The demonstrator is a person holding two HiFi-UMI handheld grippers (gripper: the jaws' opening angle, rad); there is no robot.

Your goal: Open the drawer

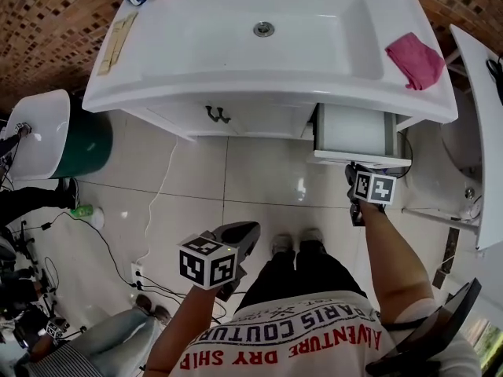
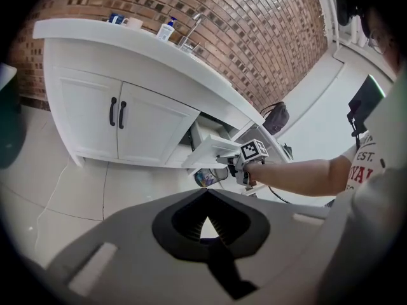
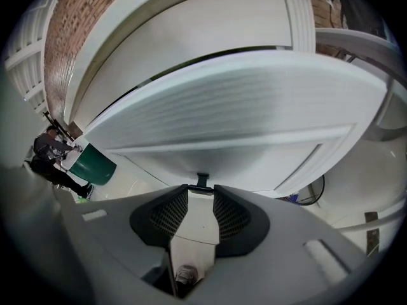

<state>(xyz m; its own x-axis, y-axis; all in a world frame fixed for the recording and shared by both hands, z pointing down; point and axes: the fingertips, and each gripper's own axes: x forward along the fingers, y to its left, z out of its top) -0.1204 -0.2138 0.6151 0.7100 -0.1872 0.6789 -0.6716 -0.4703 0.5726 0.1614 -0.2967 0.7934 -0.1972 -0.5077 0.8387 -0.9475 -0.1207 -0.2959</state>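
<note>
The white vanity's right-hand drawer [image 1: 357, 132] stands pulled partway out, its front panel [image 3: 241, 119] filling the right gripper view. My right gripper [image 1: 352, 171] is at that front, and its jaws close on the small black drawer handle [image 3: 202, 182] at their tips [image 3: 201, 192]. From the left gripper view the drawer [image 2: 213, 150] juts out of the cabinet, with the right gripper [image 2: 234, 164] under its front edge. My left gripper [image 1: 247, 230] hangs low over the tiled floor, well short of the cabinet. Its jaws [image 2: 206, 194] meet at the tips with nothing between them.
A pink cloth [image 1: 415, 59] lies on the countertop right of the sink basin [image 1: 264, 28]. Two cupboard doors with black handles [image 1: 218, 115] sit left of the drawer. A green bin [image 1: 82, 144], a white cable [image 1: 157, 203] and the person's feet [image 1: 299, 242] are on the floor.
</note>
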